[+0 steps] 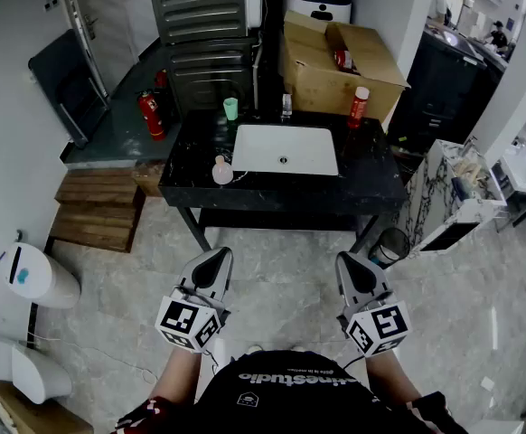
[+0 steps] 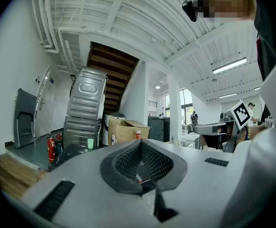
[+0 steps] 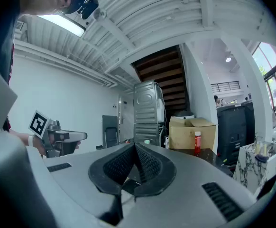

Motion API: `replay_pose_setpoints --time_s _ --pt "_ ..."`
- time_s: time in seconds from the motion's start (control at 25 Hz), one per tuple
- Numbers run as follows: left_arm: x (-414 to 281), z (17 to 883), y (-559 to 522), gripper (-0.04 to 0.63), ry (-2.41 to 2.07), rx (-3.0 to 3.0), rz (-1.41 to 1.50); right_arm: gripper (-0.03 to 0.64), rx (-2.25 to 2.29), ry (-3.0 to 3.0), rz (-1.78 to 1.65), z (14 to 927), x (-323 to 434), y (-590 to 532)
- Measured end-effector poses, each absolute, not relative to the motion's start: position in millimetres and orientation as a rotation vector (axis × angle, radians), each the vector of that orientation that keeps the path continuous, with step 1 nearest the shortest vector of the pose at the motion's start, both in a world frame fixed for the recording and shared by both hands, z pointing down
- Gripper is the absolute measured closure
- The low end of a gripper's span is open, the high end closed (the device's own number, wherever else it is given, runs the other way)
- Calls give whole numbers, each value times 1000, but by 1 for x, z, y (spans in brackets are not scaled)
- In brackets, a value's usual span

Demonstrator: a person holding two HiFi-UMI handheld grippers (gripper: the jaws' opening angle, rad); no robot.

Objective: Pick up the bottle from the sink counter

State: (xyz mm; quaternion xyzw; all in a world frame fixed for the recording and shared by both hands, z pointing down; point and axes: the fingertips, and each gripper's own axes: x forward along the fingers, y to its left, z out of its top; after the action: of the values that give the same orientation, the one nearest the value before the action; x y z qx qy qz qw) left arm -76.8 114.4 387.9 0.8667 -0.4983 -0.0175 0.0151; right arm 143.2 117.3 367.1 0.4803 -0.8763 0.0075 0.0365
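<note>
Bottle [image 1: 359, 107] untouched on counter [image 1: 371, 183] at 1 o'clock; left gripper [image 1: 216, 259] & right gripper [image 1: 350, 262] both closed, empty, well short, so approach, grasp, lift all remain.

Red bottle [image 1: 359, 107] on sink counter [image 1: 371, 181]

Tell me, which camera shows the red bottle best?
The head view: the red bottle stands whole on the black counter, right of the sink. Both gripper views show it small and far.
</note>
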Motion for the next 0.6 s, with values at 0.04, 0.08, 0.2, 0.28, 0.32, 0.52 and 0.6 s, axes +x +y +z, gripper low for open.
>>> replay_pose_setpoints --time_s 0.04,0.08,0.2,0.28,0.32,0.52,0.6 --pt "-77 387 114 581 -1550 2697 -55 578 1478 -2690 28 367 144 117" --pt "-76 387 114 581 -1550 2696 -54 578 1481 -2689 33 367 144 116" --pt "-76 387 114 581 -1545 2698 -48 578 1483 -2687 35 367 143 117" --pt "-78 389 115 581 -1543 2699 -44 580 1476 -2687 26 367 139 117" --pt "-78 389 116 581 -1542 2700 -43 580 1472 -2686 22 367 137 118" --pt "-81 388 117 581 -1539 2705 -49 578 1463 -2681 26 371 131 118" --pt "-84 387 116 581 -1540 2705 -55 580 1460 -2676 17 372 127 118"
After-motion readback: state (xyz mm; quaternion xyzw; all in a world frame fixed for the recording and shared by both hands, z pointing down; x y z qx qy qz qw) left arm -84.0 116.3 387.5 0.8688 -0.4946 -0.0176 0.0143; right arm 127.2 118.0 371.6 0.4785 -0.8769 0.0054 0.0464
